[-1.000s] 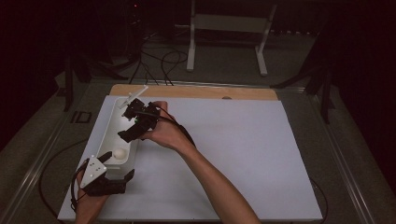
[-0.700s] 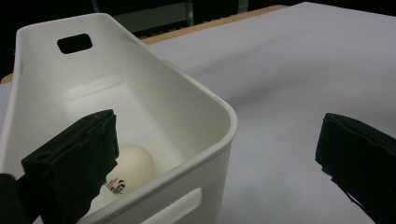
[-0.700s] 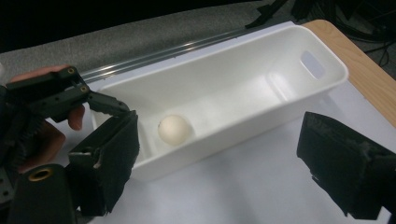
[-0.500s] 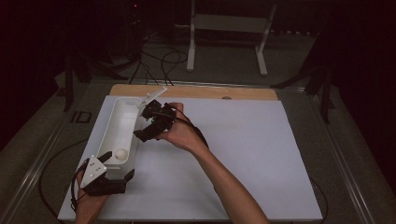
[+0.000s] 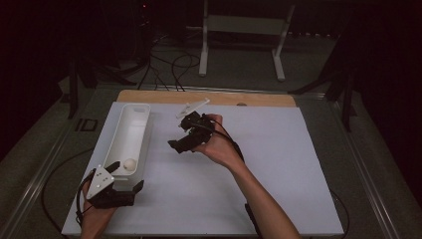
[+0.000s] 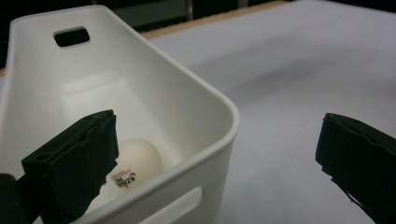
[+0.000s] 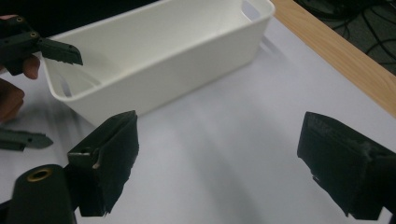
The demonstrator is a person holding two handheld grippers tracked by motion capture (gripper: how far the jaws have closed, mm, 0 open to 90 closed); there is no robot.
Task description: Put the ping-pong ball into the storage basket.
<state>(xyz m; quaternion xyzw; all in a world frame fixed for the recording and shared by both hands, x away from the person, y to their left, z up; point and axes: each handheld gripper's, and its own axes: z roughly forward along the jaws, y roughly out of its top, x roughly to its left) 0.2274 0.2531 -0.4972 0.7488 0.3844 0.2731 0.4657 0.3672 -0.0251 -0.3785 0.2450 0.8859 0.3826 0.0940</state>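
Desk (image 5: 278, 164): white sheet, bare around right gripper (image 5: 180, 144). Bin (image 5: 130, 130) at left, long, open-topped. Ball (image 5: 130, 164) inside bin, near end. Left gripper (image 5: 127, 186) at bin's near end, fingers spread, straddling corner wall; ball just past left finger (image 6: 74, 163). Right gripper above sheet beside bin, fingers spread, nothing held. Judgement: steady bin by wall without tipping; keep right gripper level.

Both jaws gape: left gripper (image 5: 130, 190) low, right gripper (image 5: 181, 143) raised.

Overhead forward-down view; two close claw-mounted views sharing the white bin (image 5: 128, 133).
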